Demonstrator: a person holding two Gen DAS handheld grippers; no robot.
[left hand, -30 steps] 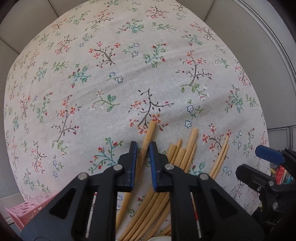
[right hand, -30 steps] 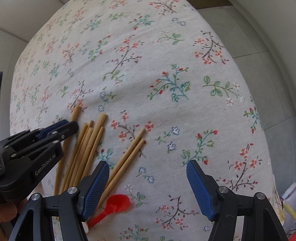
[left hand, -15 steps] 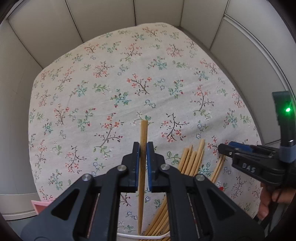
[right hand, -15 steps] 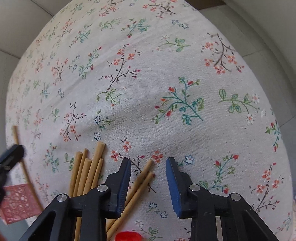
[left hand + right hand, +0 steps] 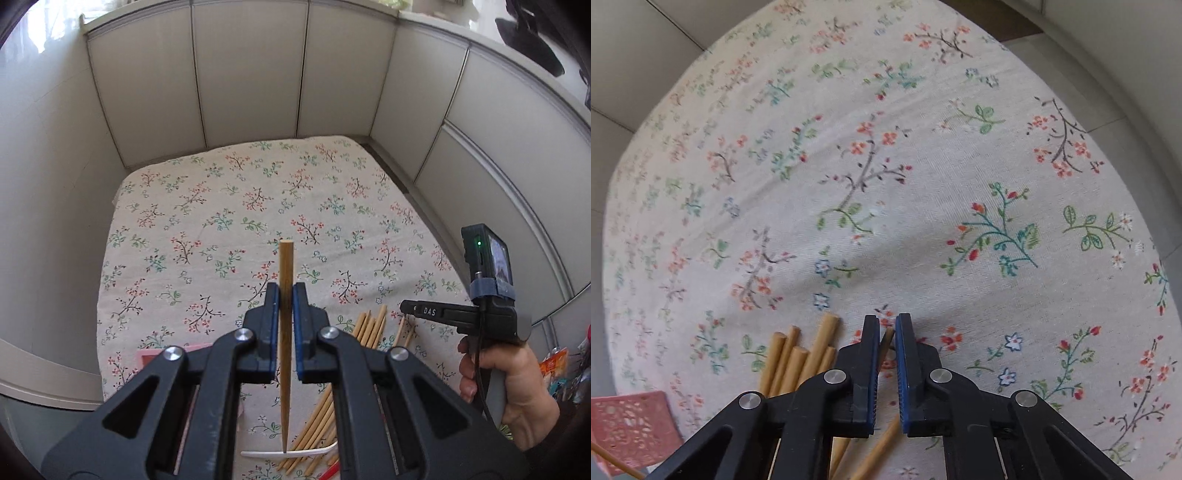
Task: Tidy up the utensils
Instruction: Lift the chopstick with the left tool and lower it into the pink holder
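Clamps left gripper [image 5: 285, 295] on lifted chopstick [image 5: 285, 266]: flat on the surface [image 5: 886, 184] a second ago, now raised well clear, tip hanging below the jaws. Has just been closing right gripper [image 5: 887, 332]; now pinches second chopstick [image 5: 886, 341], lying directly beneath it. Likely means one piece bound for the pink basket [image 5: 631, 424] left of the right gripper, the next secured. Counts one lifted, a pair under the right gripper, about five in the bundle [image 5: 798, 354] just left; one white utensil [image 5: 288, 453], one basket.

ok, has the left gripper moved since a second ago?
Yes. The left gripper rose off the tablecloth, lifting one chopstick clear of the pile.
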